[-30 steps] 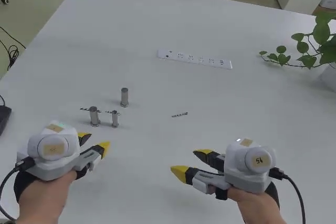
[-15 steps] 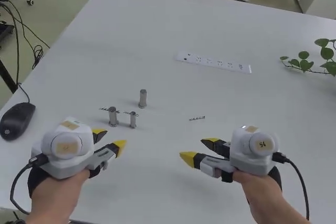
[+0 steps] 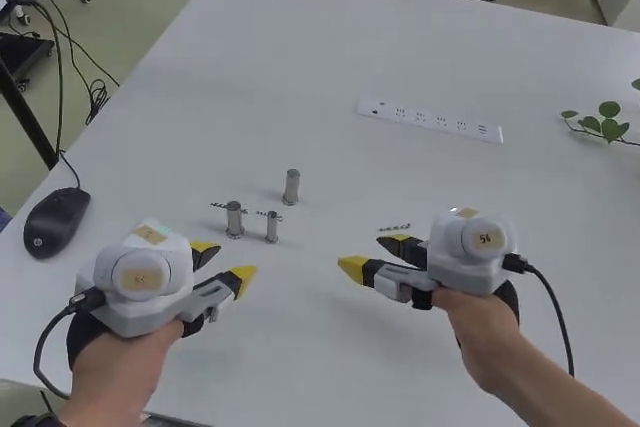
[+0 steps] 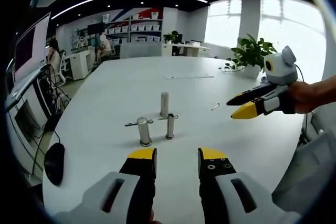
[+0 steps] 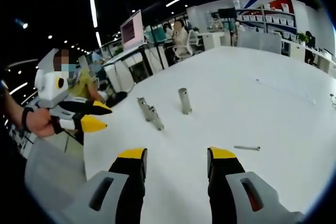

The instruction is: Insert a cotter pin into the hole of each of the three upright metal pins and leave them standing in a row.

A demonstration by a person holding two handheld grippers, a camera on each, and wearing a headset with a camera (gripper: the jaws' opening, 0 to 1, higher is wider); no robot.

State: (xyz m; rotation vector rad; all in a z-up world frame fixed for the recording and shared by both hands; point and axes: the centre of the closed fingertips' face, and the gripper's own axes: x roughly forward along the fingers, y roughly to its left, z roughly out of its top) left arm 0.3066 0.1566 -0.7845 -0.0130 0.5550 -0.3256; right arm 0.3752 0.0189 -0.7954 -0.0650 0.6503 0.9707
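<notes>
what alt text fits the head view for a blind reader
Open yellow-tipped left gripper and right gripper hover over a white table near three upright silver metal pins: the front two hold cotter pins, the rear one is bare. A loose metal cotter pin lies near the right gripper.

Overhead plus two low, same pins (image 3: 272,227)

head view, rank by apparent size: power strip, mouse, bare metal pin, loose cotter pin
1. long white power strip, longest; black computer mouse, broader: unsure which
2. bare upright metal pin
3. thin loose cotter pin
</notes>
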